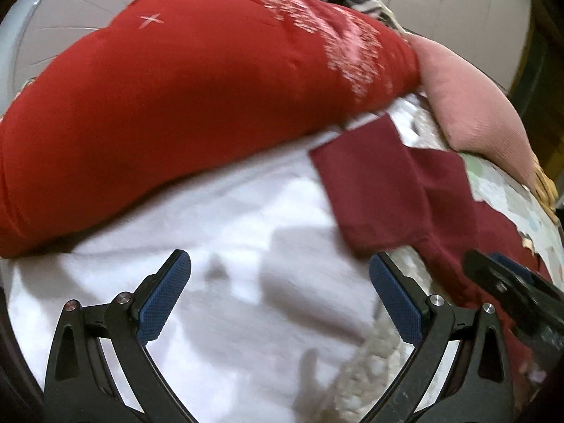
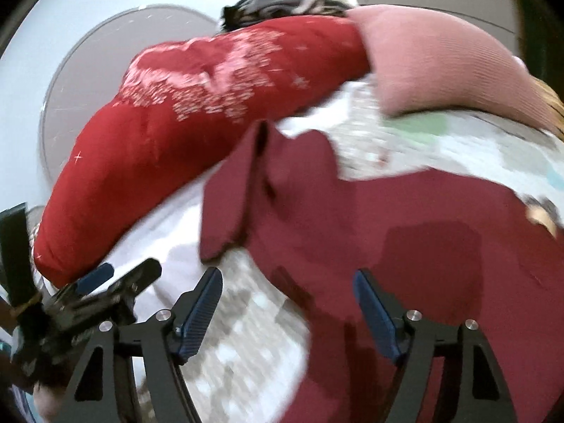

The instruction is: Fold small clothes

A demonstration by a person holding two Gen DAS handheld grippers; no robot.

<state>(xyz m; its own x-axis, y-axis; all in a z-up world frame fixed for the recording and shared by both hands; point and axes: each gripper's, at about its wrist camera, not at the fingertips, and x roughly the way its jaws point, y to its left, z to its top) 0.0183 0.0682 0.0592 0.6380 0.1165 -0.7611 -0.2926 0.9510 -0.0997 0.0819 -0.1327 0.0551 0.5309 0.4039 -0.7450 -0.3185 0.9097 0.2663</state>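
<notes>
A: What lies under the left gripper (image 1: 280, 282)?

B: A white cloth (image 1: 218, 246), smooth and softly creased, spread flat. The jaws stand wide apart with nothing between them, and their blue pads (image 1: 165, 296) have a fine dotted grip texture.

A: And the garment to fold?

B: The maroon garment (image 1: 384, 190) lies ahead of the left jaws and to their right. It is matte and flat, and its near part forms a squarish flap with straight edges. In the right wrist view the same garment (image 2: 405, 232) runs under and beyond the right gripper (image 2: 289, 299), with a narrow, sleeve-like piece folded up ahead of the jaws' left finger. Blur hides the weave.

A: Is the right gripper holding it?

B: No. Its jaws are spread wide too, with black arms and ribbed blue pads (image 2: 201, 313), and the fabric lies beneath the gap. Whether the tips touch the cloth, I cannot tell.

A: What else is beyond the jaws?

B: A long, plump red cushion (image 1: 197, 105), rounded like a bolster, with a white speckled print and small stars, lies across the far side. Just to its right is a pink cloth (image 1: 469, 105) with a fine ribbed knit. Beneath everything is a pale bedspread (image 2: 246, 335), nubbly, with a faint blocky pattern. Each gripper shows at the edge of the other's view: the right one at the left view's right edge, the left one at the right view's lower left.
</notes>
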